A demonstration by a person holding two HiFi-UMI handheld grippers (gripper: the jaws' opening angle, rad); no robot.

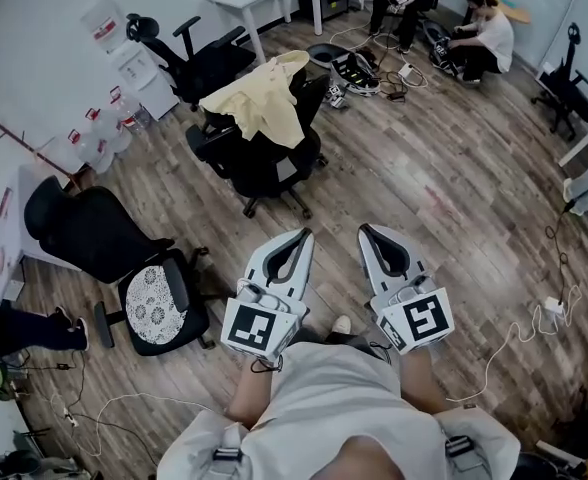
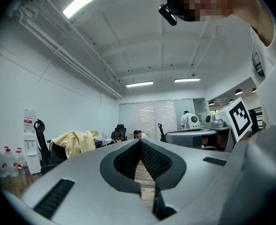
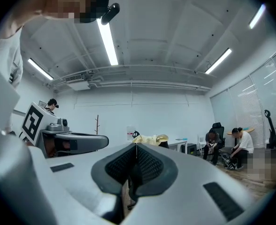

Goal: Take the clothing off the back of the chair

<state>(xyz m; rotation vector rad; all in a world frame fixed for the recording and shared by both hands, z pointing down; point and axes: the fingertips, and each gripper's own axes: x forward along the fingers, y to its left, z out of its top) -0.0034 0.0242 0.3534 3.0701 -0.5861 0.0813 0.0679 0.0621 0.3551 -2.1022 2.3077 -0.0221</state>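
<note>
1. At the left edge of the wood-plank floor [image 1: 454,198] stands a black office chair with a patterned seat cushion [image 1: 154,303]. It is unoccupied and its back is bare, so it is not the target.
2. Toward the far middle of the floor, the pale yellow cloth garment [image 1: 259,103] lies draped over the back of a second black swivel chair [image 1: 269,163], well apart from both tools.
3. The left grey hand-held gripper [image 1: 302,236] has its jaws fully together with nothing between them. It points level toward the garment chair.
4. The right grey hand-held gripper [image 1: 367,232] is likewise closed and empty, held just beside the left one.
5. Near the right edge, a white cable [image 1: 519,333] trails across the floor.
6. Risks, as judged:
   - Neither tool can take the fabric with closed jaws; both need opening on approach.
   - A pinch on one loose fold may let the garment slip free or snag on the chair's headrest and arms.
   - The wheeled chair may roll or swivel when the cloth is pulled.
</note>
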